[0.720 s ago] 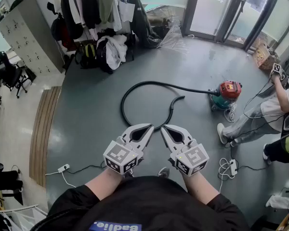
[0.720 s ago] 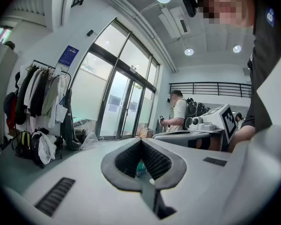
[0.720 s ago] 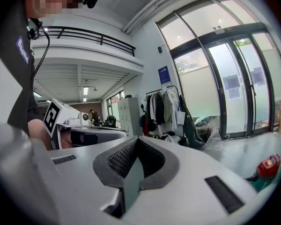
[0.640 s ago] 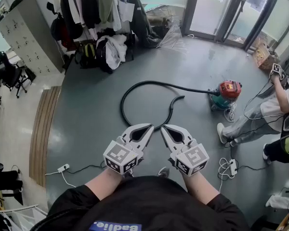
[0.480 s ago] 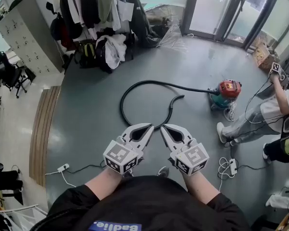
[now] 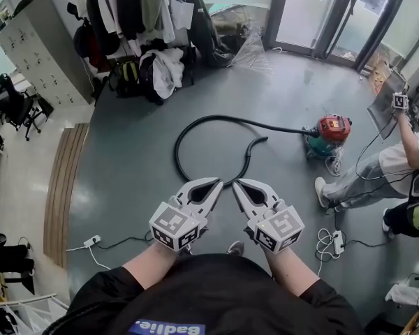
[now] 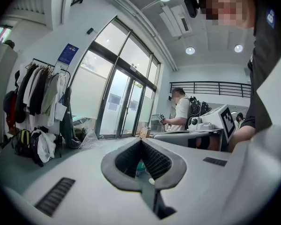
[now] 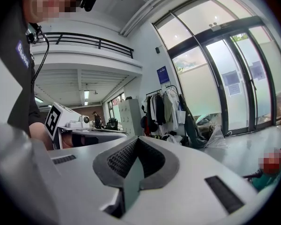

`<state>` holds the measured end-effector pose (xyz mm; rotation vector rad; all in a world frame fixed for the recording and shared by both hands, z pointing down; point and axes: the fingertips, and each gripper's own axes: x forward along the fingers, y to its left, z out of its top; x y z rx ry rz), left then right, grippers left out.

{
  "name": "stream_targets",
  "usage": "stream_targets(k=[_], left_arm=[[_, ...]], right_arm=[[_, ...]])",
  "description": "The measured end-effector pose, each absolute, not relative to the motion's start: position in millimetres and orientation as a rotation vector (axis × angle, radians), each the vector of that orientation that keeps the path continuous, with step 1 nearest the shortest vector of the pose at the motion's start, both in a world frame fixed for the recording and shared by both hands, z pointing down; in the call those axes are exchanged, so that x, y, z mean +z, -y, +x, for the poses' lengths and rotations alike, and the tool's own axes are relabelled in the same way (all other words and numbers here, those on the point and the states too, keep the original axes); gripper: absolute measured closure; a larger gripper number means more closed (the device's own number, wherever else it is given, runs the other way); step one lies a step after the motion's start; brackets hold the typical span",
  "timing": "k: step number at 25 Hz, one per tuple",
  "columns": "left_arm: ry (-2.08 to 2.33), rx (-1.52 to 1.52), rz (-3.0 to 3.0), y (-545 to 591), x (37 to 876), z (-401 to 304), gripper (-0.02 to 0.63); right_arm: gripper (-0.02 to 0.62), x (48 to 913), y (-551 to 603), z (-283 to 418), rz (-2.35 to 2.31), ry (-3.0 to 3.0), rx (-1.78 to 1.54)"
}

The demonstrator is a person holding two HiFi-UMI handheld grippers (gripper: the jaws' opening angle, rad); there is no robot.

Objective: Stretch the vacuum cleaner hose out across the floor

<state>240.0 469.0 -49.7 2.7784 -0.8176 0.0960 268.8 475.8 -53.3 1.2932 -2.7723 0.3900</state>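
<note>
A black vacuum hose lies on the grey floor, curled into a loop. One end joins the red vacuum cleaner at the right. The free end rests inside the loop's right side. My left gripper and right gripper are held side by side in front of my chest, above the loop's near edge. Both are shut and hold nothing. The left gripper view shows the left gripper with its jaws together, and the right gripper view shows the right gripper the same way. The red vacuum cleaner sits low at that view's right edge.
A person sits on the floor right of the vacuum, with cables around. Power strips lie at left and right near me. A coat rack with bags stands at the back, lockers at left, glass doors beyond.
My grippers and the hose have not moved. The seated person at the right has lifted the raised hand a little.
</note>
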Motion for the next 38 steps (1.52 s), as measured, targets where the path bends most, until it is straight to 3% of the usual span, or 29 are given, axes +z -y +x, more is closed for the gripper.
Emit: stream_targets(k=[18,38], left_arm=[[0.924,0.129,2.720,-444.6,-36.2,293.7,0.606],[0.768,0.130,2.791,-225.0,-37.5,191.7,0.606]], right_arm=[[0.592,-40.3,-444.5,329.4,1.203,2.851,0.476],[0.592,-36.5,-248.8,223.5,1.290,2.723,0.473]])
